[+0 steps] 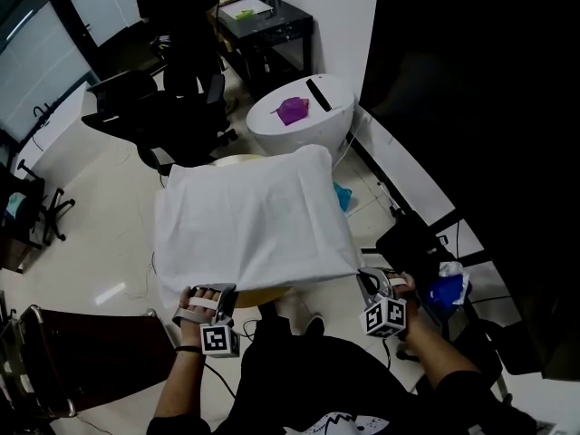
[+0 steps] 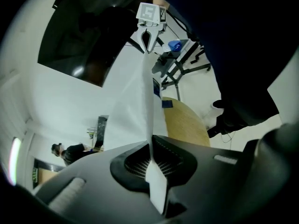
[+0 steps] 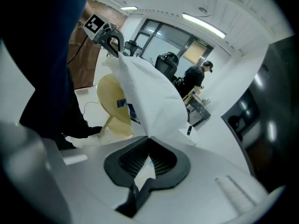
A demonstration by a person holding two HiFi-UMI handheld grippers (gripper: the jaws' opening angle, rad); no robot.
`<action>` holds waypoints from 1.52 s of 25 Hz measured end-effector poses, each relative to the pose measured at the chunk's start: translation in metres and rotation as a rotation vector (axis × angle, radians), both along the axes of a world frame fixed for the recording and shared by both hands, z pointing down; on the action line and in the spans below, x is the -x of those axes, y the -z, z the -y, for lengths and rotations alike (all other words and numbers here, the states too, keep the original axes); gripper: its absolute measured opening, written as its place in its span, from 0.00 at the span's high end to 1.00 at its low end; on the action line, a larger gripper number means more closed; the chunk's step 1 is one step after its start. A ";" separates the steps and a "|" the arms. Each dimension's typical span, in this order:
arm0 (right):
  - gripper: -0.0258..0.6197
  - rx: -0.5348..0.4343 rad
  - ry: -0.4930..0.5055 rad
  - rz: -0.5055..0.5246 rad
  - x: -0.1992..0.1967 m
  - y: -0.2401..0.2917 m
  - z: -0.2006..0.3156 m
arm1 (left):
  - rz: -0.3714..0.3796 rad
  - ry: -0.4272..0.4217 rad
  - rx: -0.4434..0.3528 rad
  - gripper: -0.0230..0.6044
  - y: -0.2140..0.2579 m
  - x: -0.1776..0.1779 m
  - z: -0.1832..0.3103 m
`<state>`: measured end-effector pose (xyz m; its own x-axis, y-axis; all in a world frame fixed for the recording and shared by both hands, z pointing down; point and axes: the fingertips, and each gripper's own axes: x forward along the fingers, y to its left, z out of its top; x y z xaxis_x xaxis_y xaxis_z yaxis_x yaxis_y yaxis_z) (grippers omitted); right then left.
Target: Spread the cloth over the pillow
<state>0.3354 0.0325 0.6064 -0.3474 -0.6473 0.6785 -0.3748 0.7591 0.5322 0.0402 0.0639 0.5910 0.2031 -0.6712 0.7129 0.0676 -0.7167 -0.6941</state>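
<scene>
White cloth point(image 1: 249, 220), a rectangular sheet, drawn out flat over a round wooden tabletop point(image 1: 237, 159) and covering most of it. Only slivers of the wood show past the far and near edges. The sheet's far end lies toward the white drum; its near edge is held up between the two grippers. Whether a pillow lies beneath cannot be told from any view.

Left gripper point(image 1: 205, 290), at the near left corner: fingers closed on the cloth, which passes as a thin folded edge between the pads in the left gripper view point(image 2: 152, 164). Right gripper point(image 1: 367, 279), at the near right corner: fingers likewise closed on the cloth, a bunched corner running into the pads in the right gripper view point(image 3: 148, 155). Each gripper view shows the sheet stretching away to the other gripper, seen small at the far end, and the tabletop below it with a small blue patch point(image 3: 120, 103) on the wood.

Surroundings, head view: beyond the tabletop, a white rounded drum point(image 1: 317, 125) carrying a purple object point(image 1: 292, 110). Farther back stands a black cabinet point(image 1: 272, 30). To the left are black office chairs point(image 1: 168, 116) on a pale floor point(image 1: 100, 234). A blue item point(image 1: 449, 290) lies near the right gripper. A person point(image 3: 196, 76) stands in the background of the right gripper view.
</scene>
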 end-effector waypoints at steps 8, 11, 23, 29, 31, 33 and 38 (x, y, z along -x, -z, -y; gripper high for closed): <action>0.94 0.069 0.034 -0.091 0.010 -0.069 0.005 | 0.141 -0.044 0.254 0.93 -0.061 0.014 0.000; 0.94 0.079 0.040 -0.111 0.012 -0.081 0.011 | 0.172 -0.038 0.325 0.88 -0.073 0.017 0.003; 0.93 0.168 0.012 -0.146 0.013 -0.119 0.022 | 0.214 0.062 0.541 0.61 -0.128 0.044 -0.008; 0.78 0.207 0.019 -0.085 0.012 -0.114 0.017 | 0.146 0.123 0.540 0.61 -0.119 0.044 -0.016; 0.75 0.210 0.018 -0.065 0.008 -0.109 0.013 | 0.118 0.147 0.520 0.61 -0.112 0.045 -0.020; 0.73 0.207 0.016 -0.046 0.004 -0.101 0.010 | 0.090 0.174 0.493 0.61 -0.105 0.047 -0.025; 0.70 0.180 0.041 -0.029 0.001 -0.079 0.002 | 0.031 0.303 0.368 0.61 -0.083 0.075 -0.032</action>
<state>0.3348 0.0308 0.6852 -0.3496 -0.4999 0.7924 -0.3284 0.8575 0.3961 -0.0352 0.0963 0.6743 0.0126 -0.3984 0.9171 -0.1659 -0.9053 -0.3910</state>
